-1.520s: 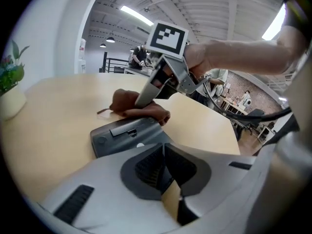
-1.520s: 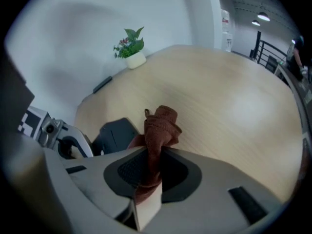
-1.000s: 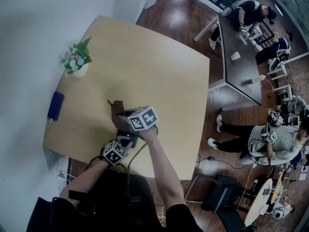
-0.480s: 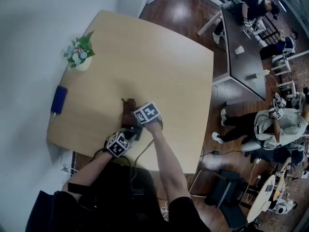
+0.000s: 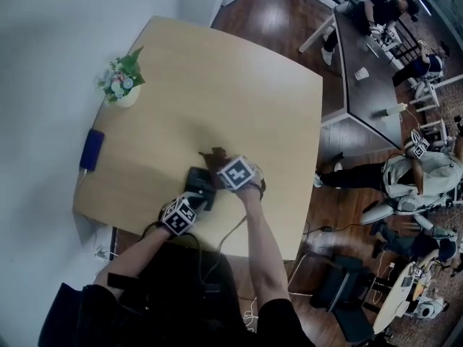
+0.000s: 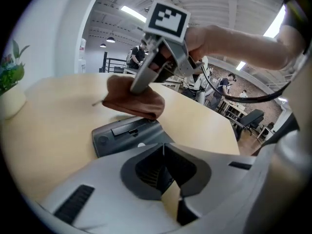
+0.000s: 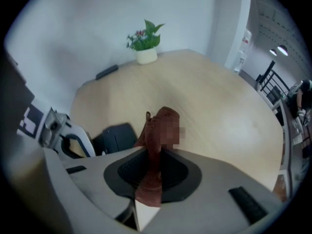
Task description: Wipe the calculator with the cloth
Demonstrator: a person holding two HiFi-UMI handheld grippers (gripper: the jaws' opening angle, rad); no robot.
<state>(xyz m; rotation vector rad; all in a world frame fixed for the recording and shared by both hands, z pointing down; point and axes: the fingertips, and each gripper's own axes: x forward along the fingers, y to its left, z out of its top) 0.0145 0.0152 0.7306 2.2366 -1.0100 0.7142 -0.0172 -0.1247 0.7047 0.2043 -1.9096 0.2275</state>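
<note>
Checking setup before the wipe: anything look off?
The calculator looks face down: the left gripper view shows a latched hatch, no keys. The cloth sits bunched in the right gripper. Nothing spilled or damaged.

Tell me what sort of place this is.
Probably an open office or lab: a pale wooden table with a potted plant, a long dark desk nearby, and people seated around.

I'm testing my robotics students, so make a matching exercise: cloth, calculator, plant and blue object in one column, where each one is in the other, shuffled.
Things:
1. cloth
2. calculator
3. plant
4. blue object

Places:
A. in a white pot
B. pinched in the right claw
C. at the table's left edge in the head view
D. flat on the table, by the cloth

Pairs: 1-B, 2-D, 3-A, 4-C
</note>
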